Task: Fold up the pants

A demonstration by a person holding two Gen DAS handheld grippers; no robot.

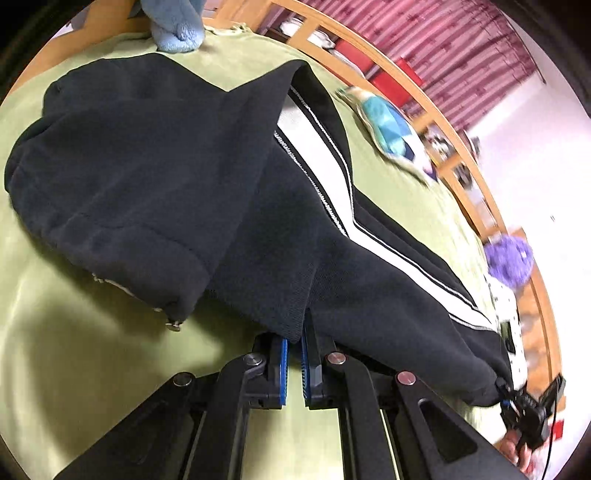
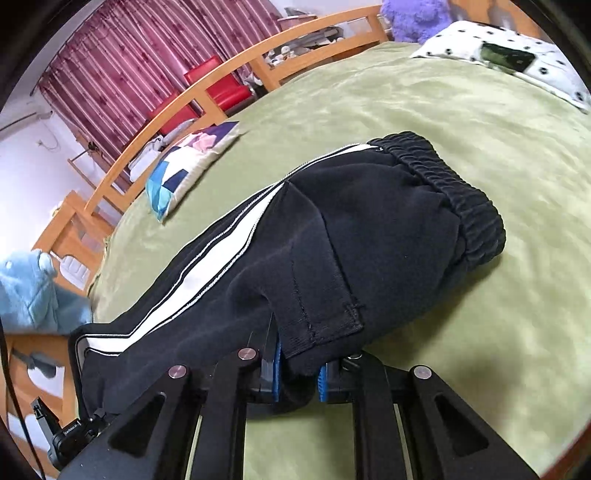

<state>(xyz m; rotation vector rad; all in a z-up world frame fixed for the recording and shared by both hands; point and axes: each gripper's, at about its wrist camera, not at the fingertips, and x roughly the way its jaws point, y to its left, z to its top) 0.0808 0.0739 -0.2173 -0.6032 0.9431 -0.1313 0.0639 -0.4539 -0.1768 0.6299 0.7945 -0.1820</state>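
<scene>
Black track pants (image 1: 155,177) with a white side stripe (image 1: 325,162) lie on a green bed cover (image 1: 92,369). My left gripper (image 1: 294,345) is shut on a lifted edge of the pants fabric between its blue pads (image 1: 283,365). In the right wrist view the pants (image 2: 369,229) show their elastic waistband (image 2: 461,199) at the far end. My right gripper (image 2: 298,373) is shut on a hemmed edge of the pants. The right gripper also shows at the lower right of the left wrist view (image 1: 524,410), holding the pants' end.
A patchwork cushion (image 2: 184,170) lies on the bed near the wooden bed rail (image 2: 207,85). A blue plush toy (image 1: 173,26), a purple plush toy (image 2: 413,18) and a spotted pillow (image 2: 517,55) sit at the bed's edges. Red chairs and a curtain stand beyond.
</scene>
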